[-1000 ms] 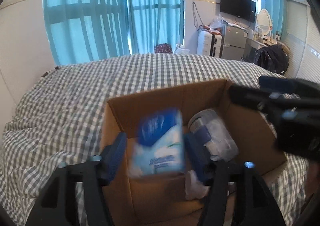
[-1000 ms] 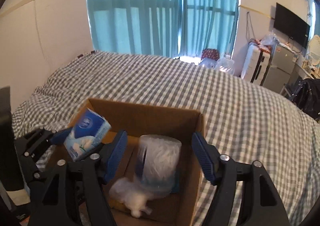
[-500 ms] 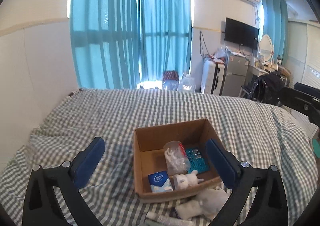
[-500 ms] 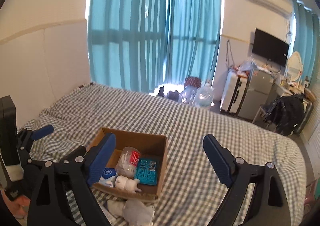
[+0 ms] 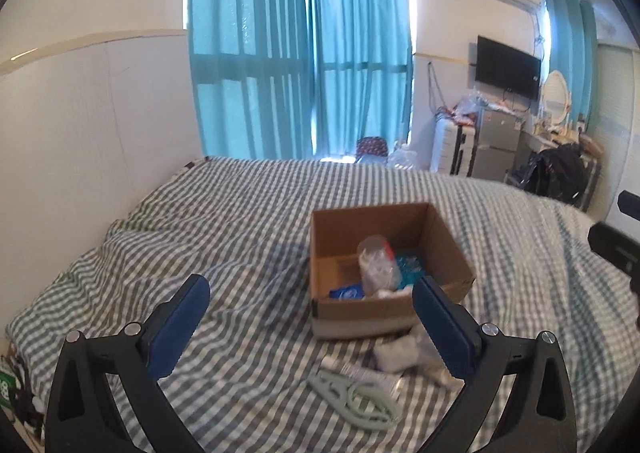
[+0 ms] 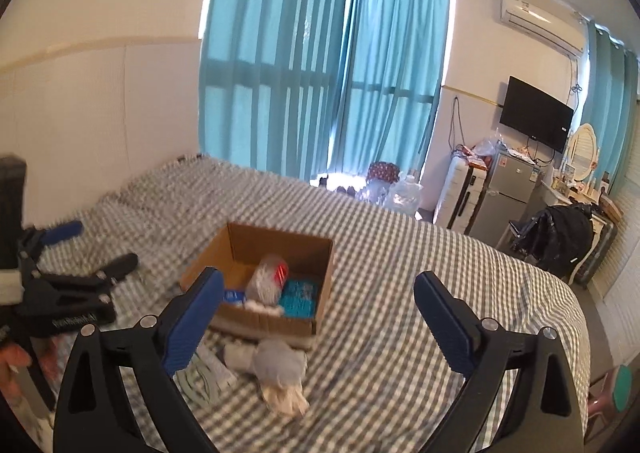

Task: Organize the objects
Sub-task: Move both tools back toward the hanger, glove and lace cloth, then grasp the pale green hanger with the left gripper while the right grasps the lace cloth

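Observation:
An open cardboard box [image 5: 444, 237] sits on the checked bed; it also shows in the right wrist view [image 6: 324, 273]. Inside lie a clear bag with a red label [image 5: 376, 265], a teal pack [image 6: 298, 299] and a blue tissue pack [image 5: 346, 291]. In front of the box lie a white and grey bundle [image 6: 280, 365], a white tube [image 5: 352, 367] and a pale green hanger [image 5: 352, 393]. My left gripper [image 5: 312, 325] is open and empty, held back above the bed. My right gripper [image 6: 316, 321] is open and empty, also well back from the box.
The grey checked bed [image 5: 240, 221] fills the foreground, against a white wall on the left. Teal curtains [image 5: 300, 53] hang behind. A suitcase, a small fridge [image 6: 508, 197], a TV and a chair with a black bag stand at the right. The left gripper shows in the right wrist view [image 6: 76, 293].
Both grippers have let go of the tissue pack and the clear bag, which now lie in the box. Both have opened wide and pulled far back and up.

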